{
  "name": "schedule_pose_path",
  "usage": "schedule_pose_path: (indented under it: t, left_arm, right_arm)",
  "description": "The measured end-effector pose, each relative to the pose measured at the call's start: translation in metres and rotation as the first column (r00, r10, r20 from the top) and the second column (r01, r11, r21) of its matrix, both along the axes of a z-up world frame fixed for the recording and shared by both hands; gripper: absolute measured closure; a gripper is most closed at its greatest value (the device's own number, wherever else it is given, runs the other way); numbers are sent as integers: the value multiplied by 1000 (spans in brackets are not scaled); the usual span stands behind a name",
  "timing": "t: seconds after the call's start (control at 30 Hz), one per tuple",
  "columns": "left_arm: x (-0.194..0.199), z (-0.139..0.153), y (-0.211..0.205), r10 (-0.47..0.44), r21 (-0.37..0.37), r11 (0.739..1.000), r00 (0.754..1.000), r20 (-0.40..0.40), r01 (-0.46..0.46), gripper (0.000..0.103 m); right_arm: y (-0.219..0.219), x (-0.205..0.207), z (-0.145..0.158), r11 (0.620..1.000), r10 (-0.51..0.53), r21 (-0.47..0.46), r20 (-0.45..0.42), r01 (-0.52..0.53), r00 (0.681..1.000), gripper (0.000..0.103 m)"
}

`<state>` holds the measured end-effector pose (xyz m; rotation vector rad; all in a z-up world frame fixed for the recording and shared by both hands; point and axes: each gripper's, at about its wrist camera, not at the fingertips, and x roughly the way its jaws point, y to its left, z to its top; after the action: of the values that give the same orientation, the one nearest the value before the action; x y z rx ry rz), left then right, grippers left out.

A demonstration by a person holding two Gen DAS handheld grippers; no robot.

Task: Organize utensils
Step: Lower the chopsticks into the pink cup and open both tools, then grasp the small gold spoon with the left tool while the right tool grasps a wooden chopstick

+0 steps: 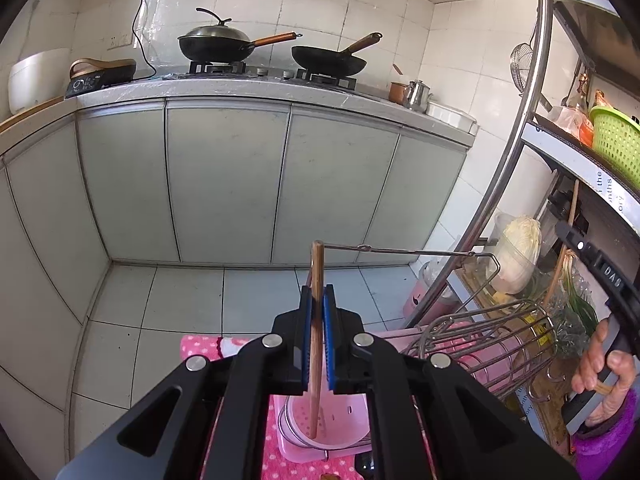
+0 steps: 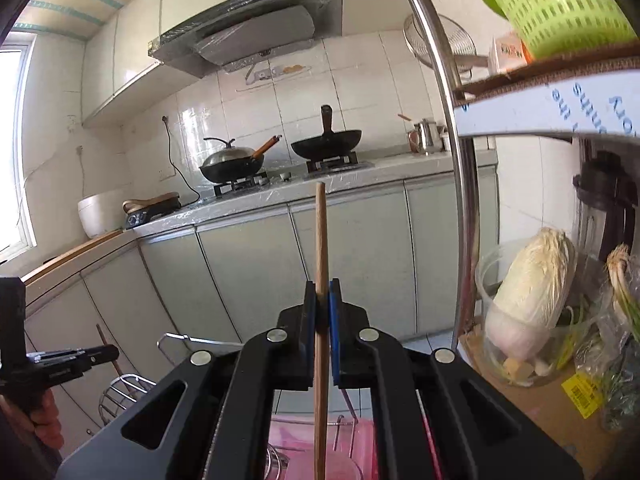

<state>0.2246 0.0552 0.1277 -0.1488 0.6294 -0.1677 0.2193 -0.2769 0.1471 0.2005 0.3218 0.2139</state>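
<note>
Left gripper (image 1: 319,300) dips its chopstick (image 1: 316,344) into pink strainer cup (image 1: 340,420).

A home kitchen: 2 woks (image 1: 218,46) sit on a gas hob (image 1: 272,74) set into a counter over pale cabinets (image 1: 224,180), under a range hood (image 2: 244,36). White wall tiles (image 1: 312,12), a rice cooker (image 1: 34,78), a kettle (image 1: 418,94) and a cabbage (image 2: 528,296) on a shelf.

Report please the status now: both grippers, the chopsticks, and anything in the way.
Left gripper shut on chopstick, tip over pink holder. Right gripper shut on second chopstick. Wire rack beside holder, nothing blocking.
</note>
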Motion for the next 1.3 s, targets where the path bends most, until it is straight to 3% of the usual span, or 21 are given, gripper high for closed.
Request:
schedule_pose_path:
  t: [0.17,0.33,0.5,0.87,1.0,1.17,1.3]
  left_arm:
    - [2,0,3,3,-7,1000,1000,-19,-3,96]
    - [1,-2,2,-5,-10,1000,999,-41,4,81]
    - [-8,6,3,0,-3,1000,1000,-24,0,80]
    - [-74,24,16,14,-28,1000,999,41,-13,80]
    - [-105,8,10,-26,-58,998,1000,10,27,80]
    - [-123,-45,-7,-65,-115,992,991,-118,51,80]
    - [-123,-94,-20,-94,-146,988,965,-247,59,81]
  right_arm:
    - [4,4,-27,1000,11,-14,-92,-12,996,97]
    - [5,4,-42,999,19,-25,-179,-24,984,96]
    - [3,-5,-42,999,22,-35,-210,-30,978,68]
    - [-1,-74,-50,997,-4,-82,-232,-16,973,66]
    - [5,-107,-71,997,41,-59,-278,-59,960,66]
    - [16,-128,-108,994,90,-30,-370,-109,925,66]
    - [22,-134,-136,991,121,3,-445,-134,887,67]
